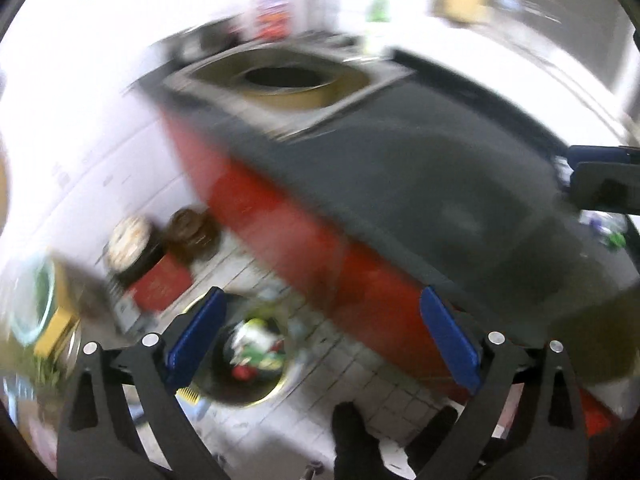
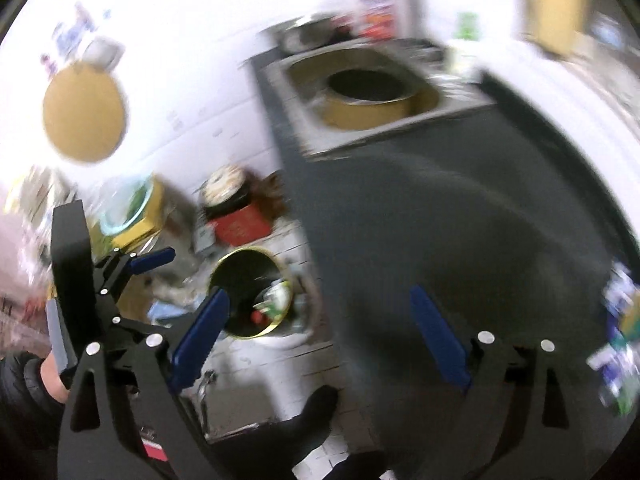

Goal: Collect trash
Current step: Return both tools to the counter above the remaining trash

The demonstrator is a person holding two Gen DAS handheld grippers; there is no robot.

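Note:
A round black bin with a yellow rim (image 1: 256,400) stands on the tiled floor and holds white, green and red wrappers (image 1: 256,350). My left gripper (image 1: 322,336) hangs above the floor beside it, blue pads wide apart, nothing between them. My right gripper (image 2: 320,336) is also open and empty, over the edge of the dark counter (image 2: 460,220). The right wrist view has the bin (image 2: 224,276) down at the left and my left gripper (image 2: 104,296) at the far left. Loose packaging (image 2: 620,340) lies on the counter at the right. Both views are blurred.
The counter has a red front (image 1: 312,248) and a sink holding a yellow basin (image 2: 368,96). Boxes, pots and a glass bowl (image 2: 128,208) crowd the floor by the white wall. A person's black shoes (image 1: 352,436) stand on the tiles below.

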